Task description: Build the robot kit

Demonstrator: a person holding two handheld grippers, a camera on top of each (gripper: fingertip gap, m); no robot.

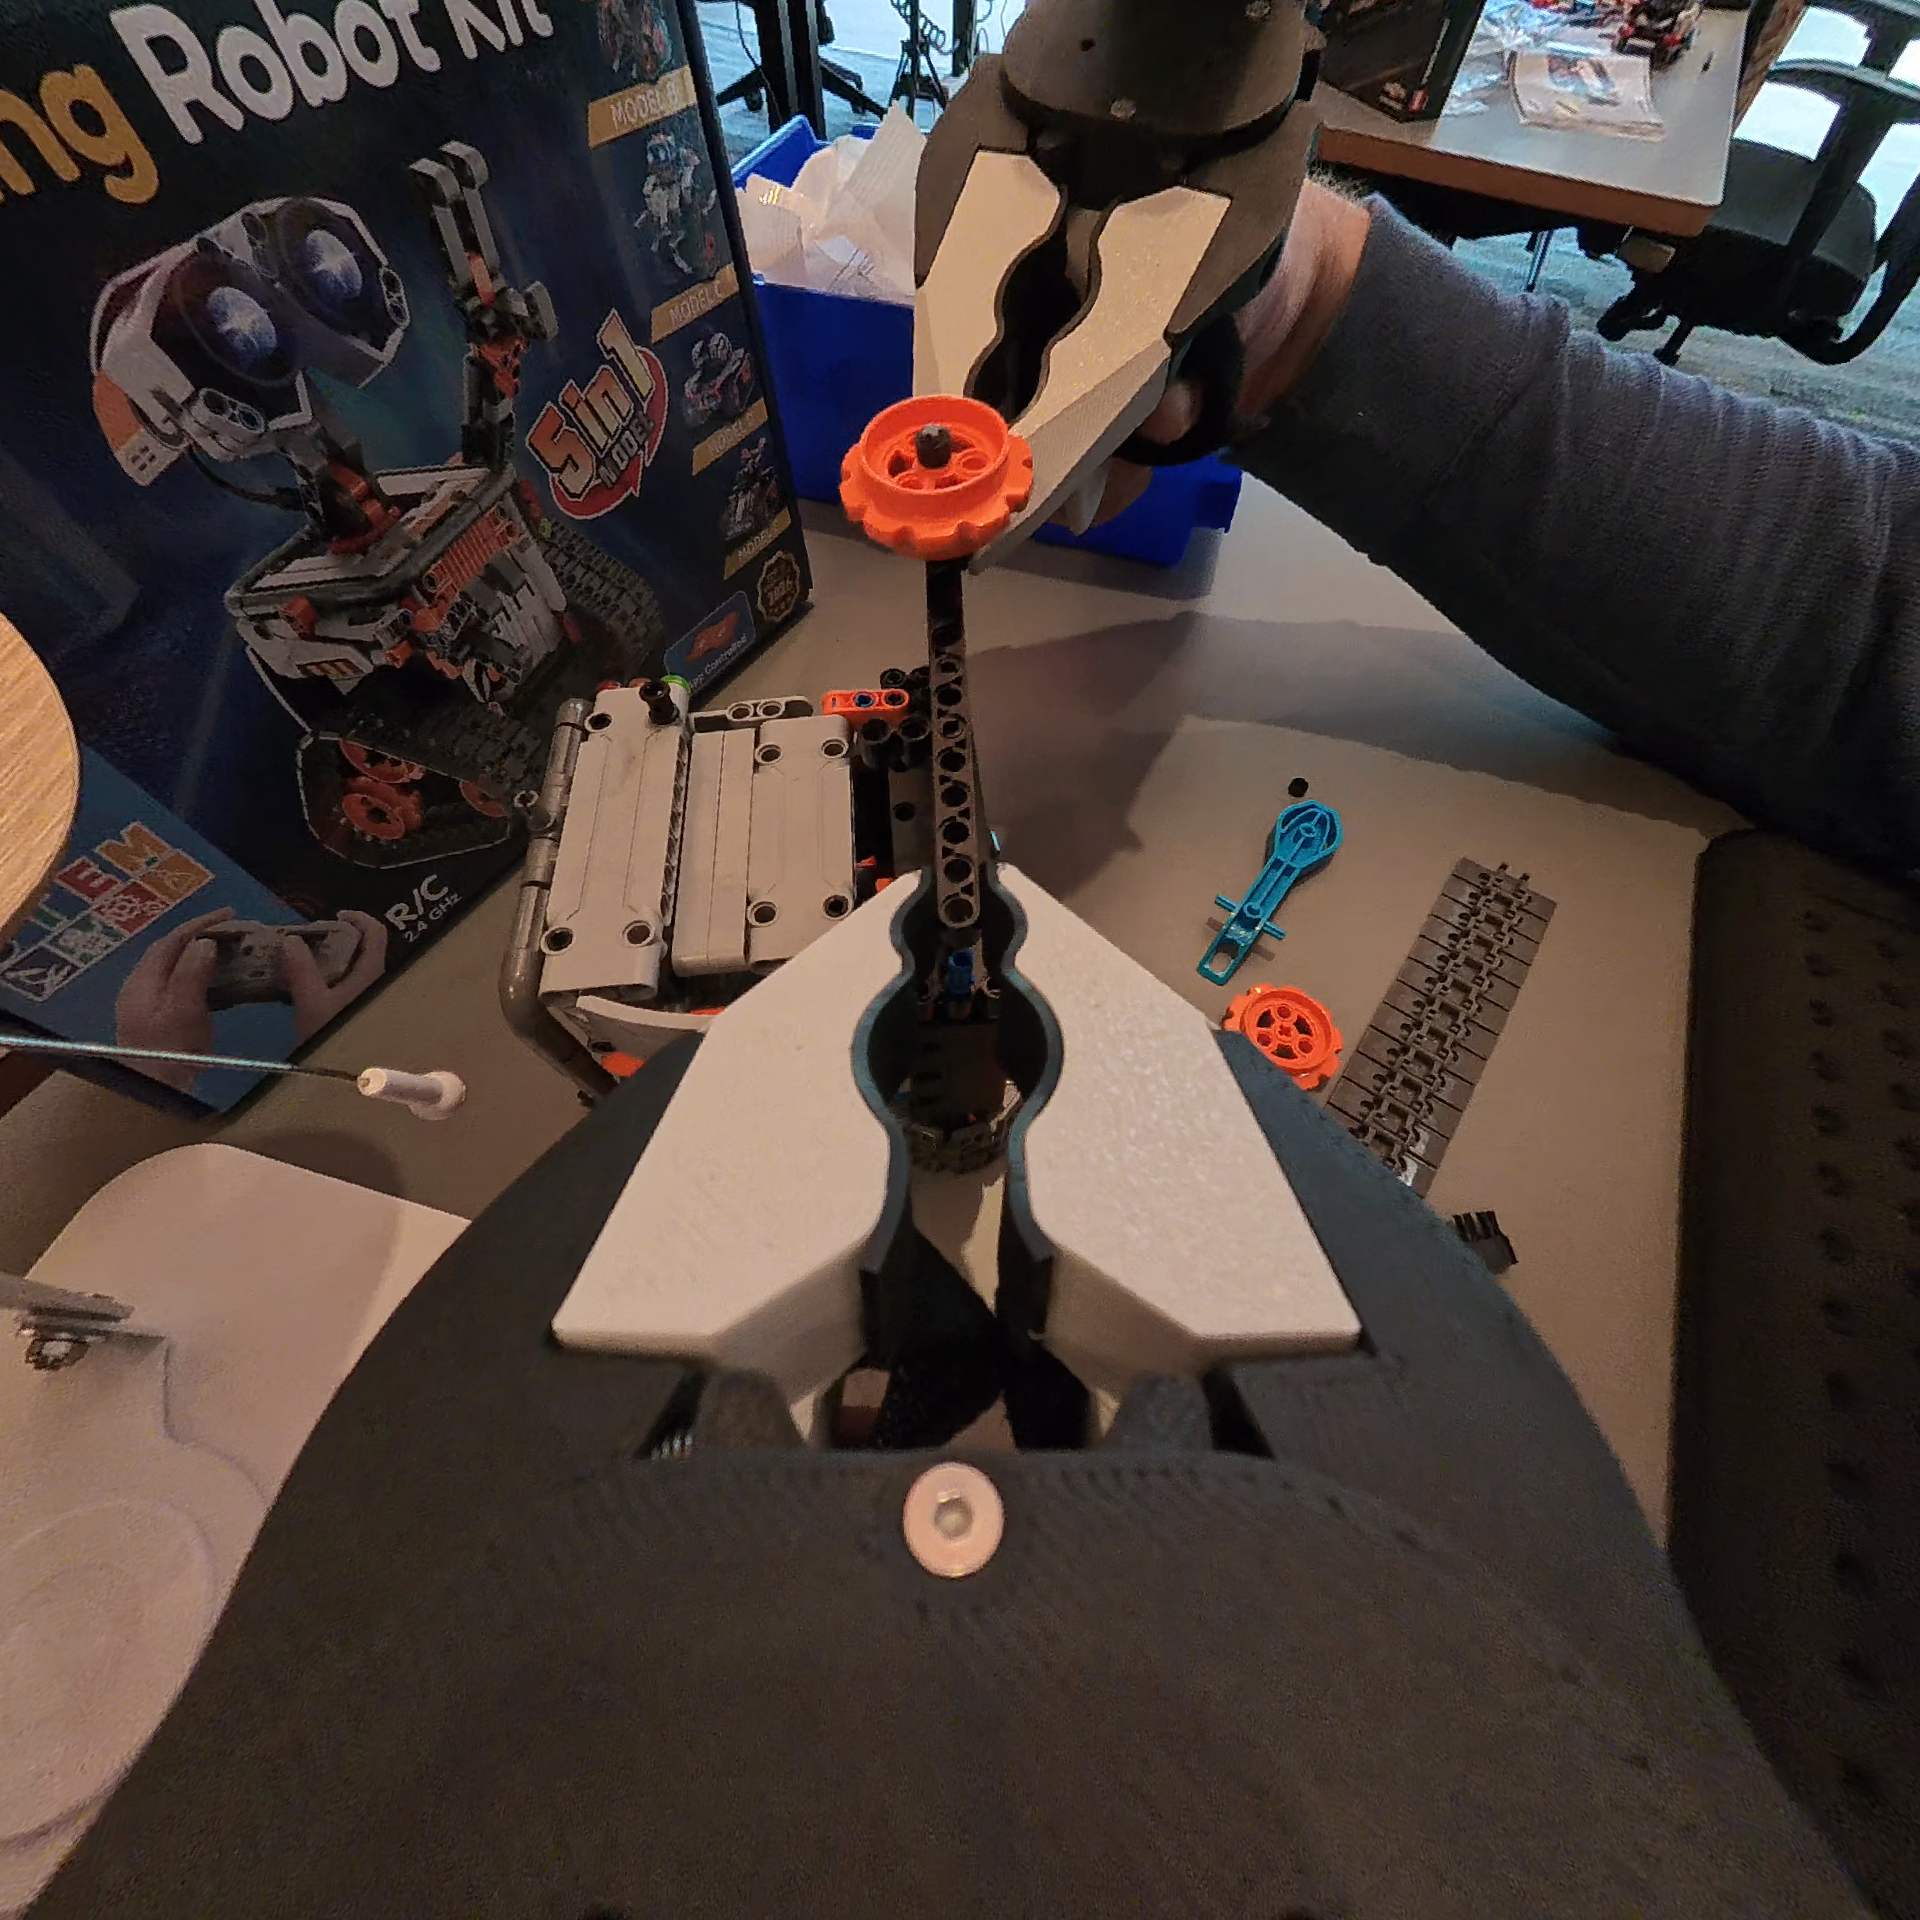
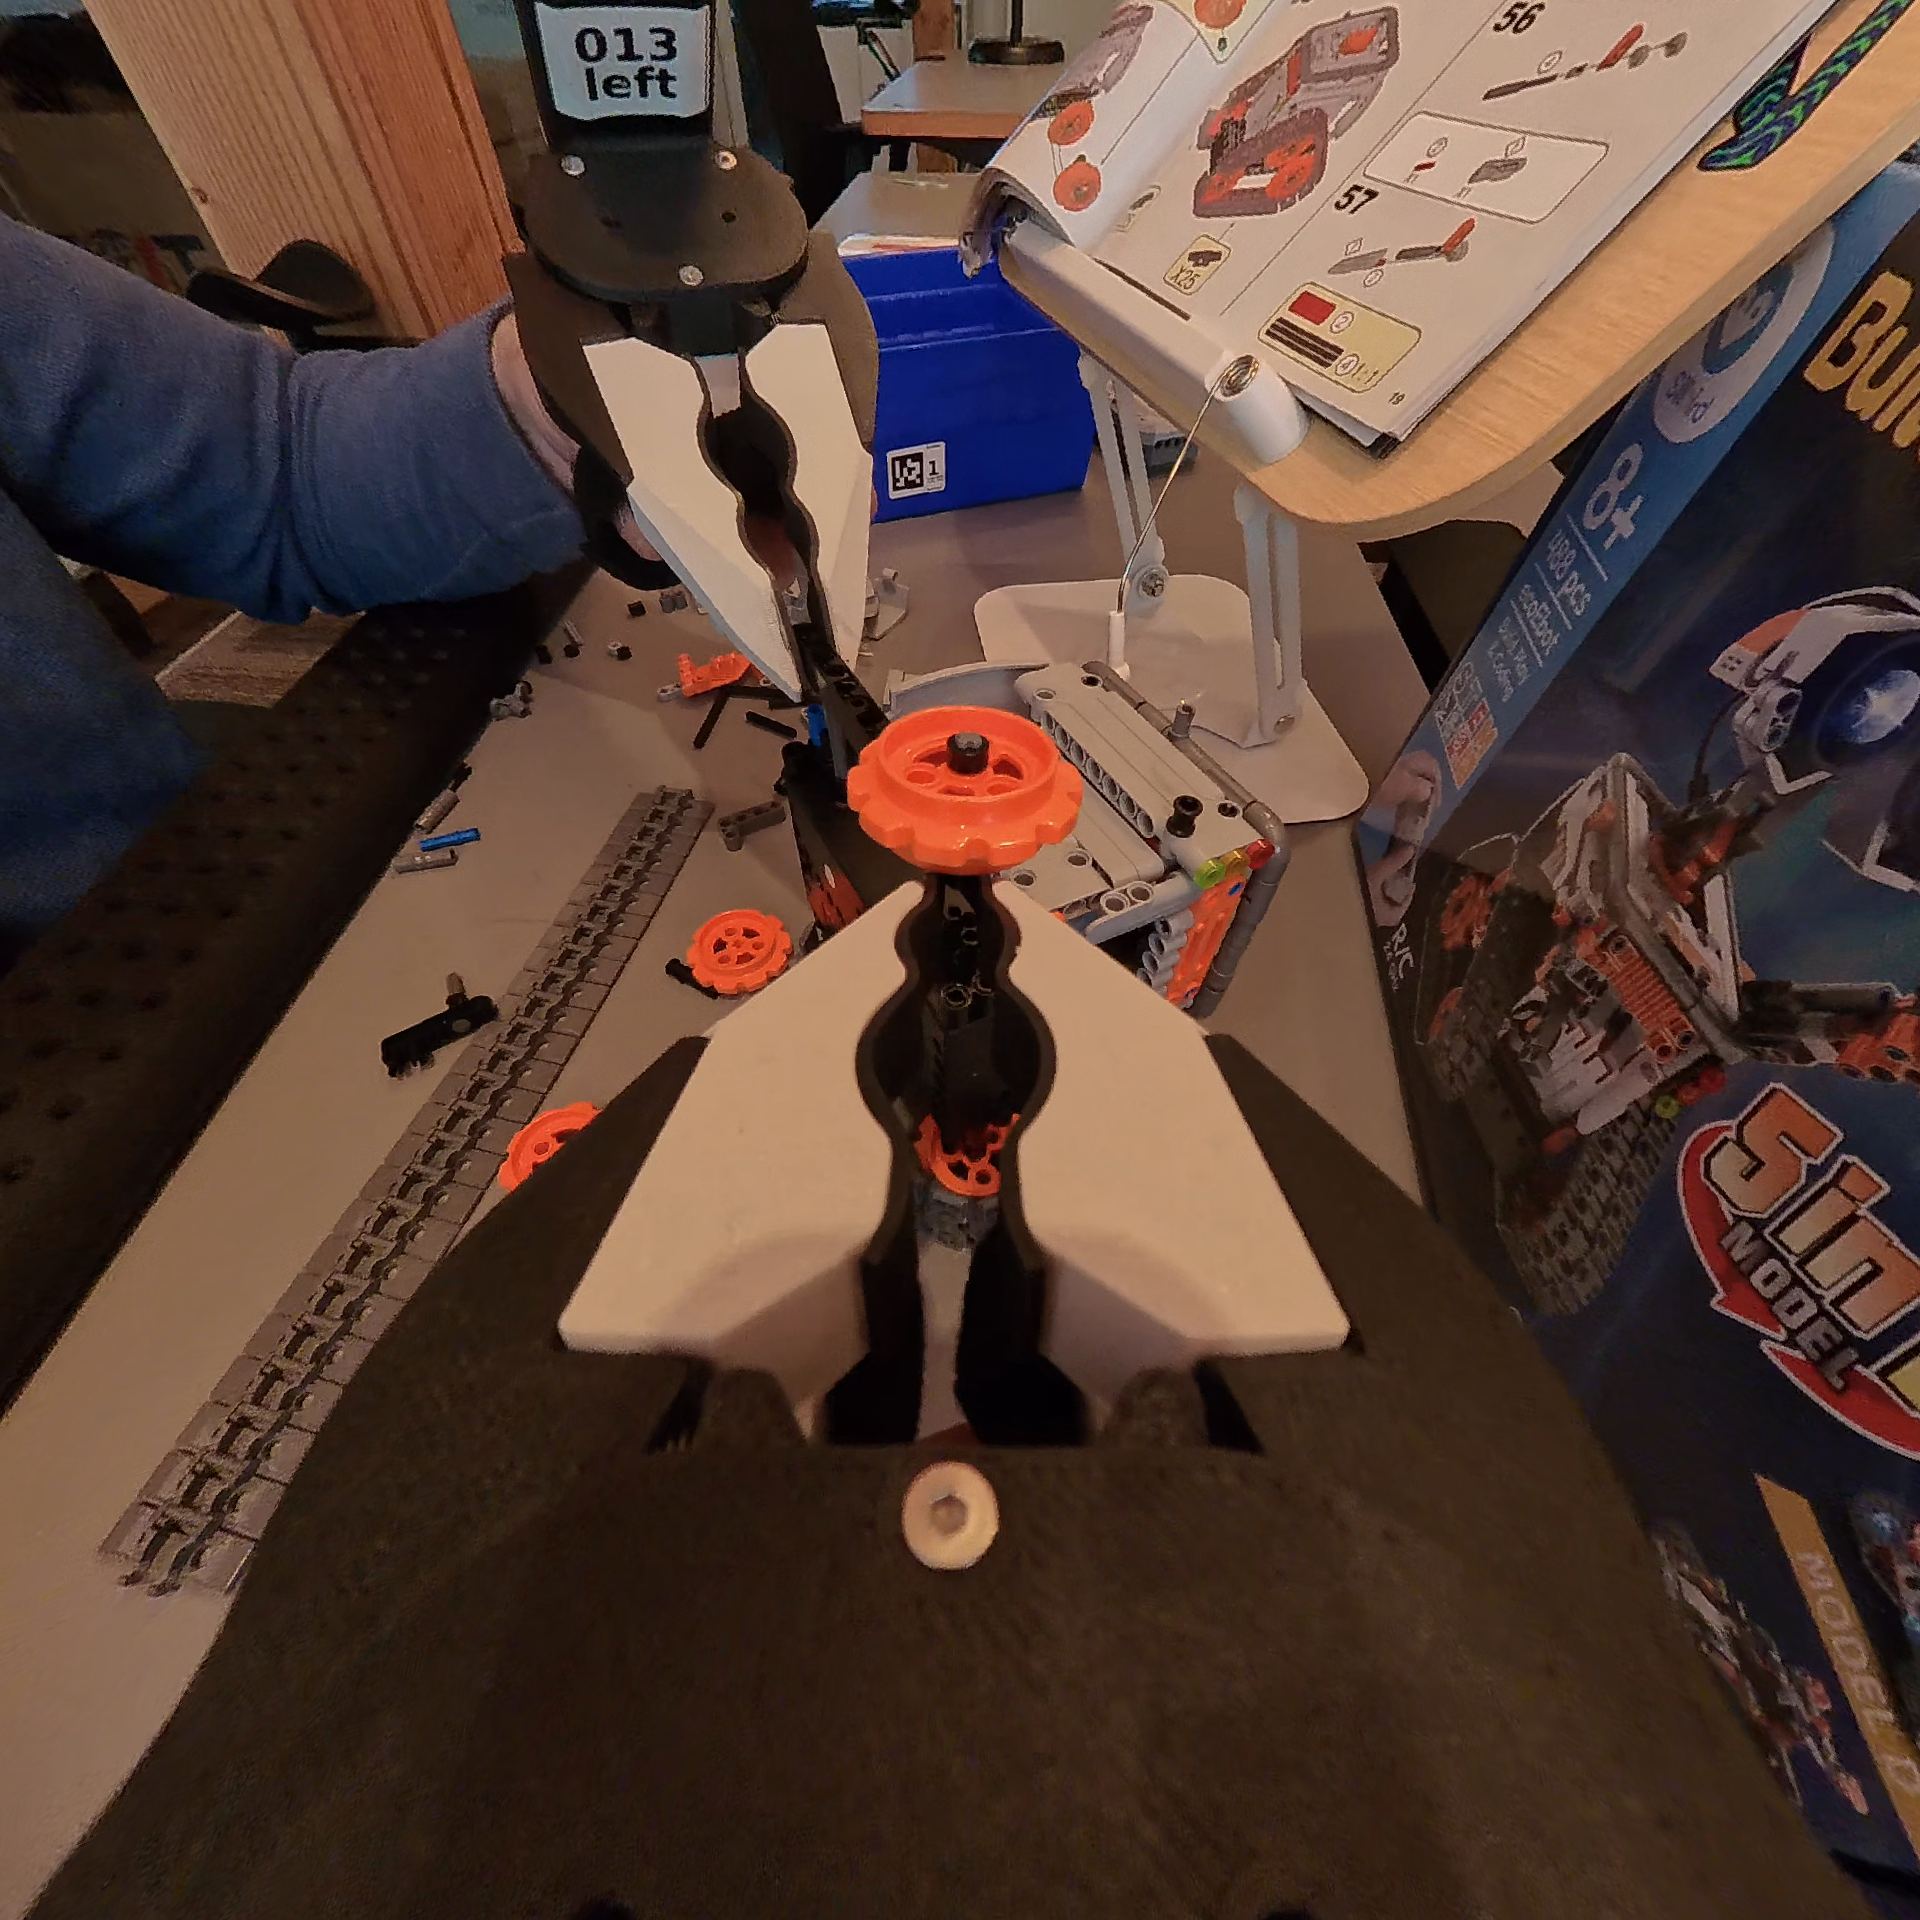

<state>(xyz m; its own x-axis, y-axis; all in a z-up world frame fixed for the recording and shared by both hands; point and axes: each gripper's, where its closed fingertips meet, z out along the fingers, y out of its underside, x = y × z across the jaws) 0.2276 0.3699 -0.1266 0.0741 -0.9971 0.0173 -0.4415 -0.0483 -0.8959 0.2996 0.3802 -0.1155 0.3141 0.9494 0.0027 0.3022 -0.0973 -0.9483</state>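
My left gripper (image 1: 956, 896) is shut on the lower part of a long black perforated beam (image 1: 951, 748) and holds it raised above the table. An orange toothed wheel (image 1: 928, 473) sits on a pin at the beam's far end. My right gripper (image 2: 956, 883) is shut at the rim of this orange wheel (image 2: 964, 792). In the left wrist view the right gripper (image 1: 997, 535) comes in from above. In the right wrist view the left gripper (image 2: 821, 675) grips the beam (image 2: 847, 691) from the upper left. A partly built grey robot body (image 1: 707, 831) stands below the beam.
A loose orange wheel (image 1: 1283, 1034), a grey track strip (image 1: 1444, 1018) and a blue tool (image 1: 1278, 883) lie on the table. The kit box (image 1: 364, 468) stands at the left, with a blue bin (image 1: 831, 364) behind. An instruction booklet (image 2: 1351, 156) rests on a white stand. Small parts (image 2: 582, 665) are scattered. Some 8 cm of space lies between my two pairs of fingers.
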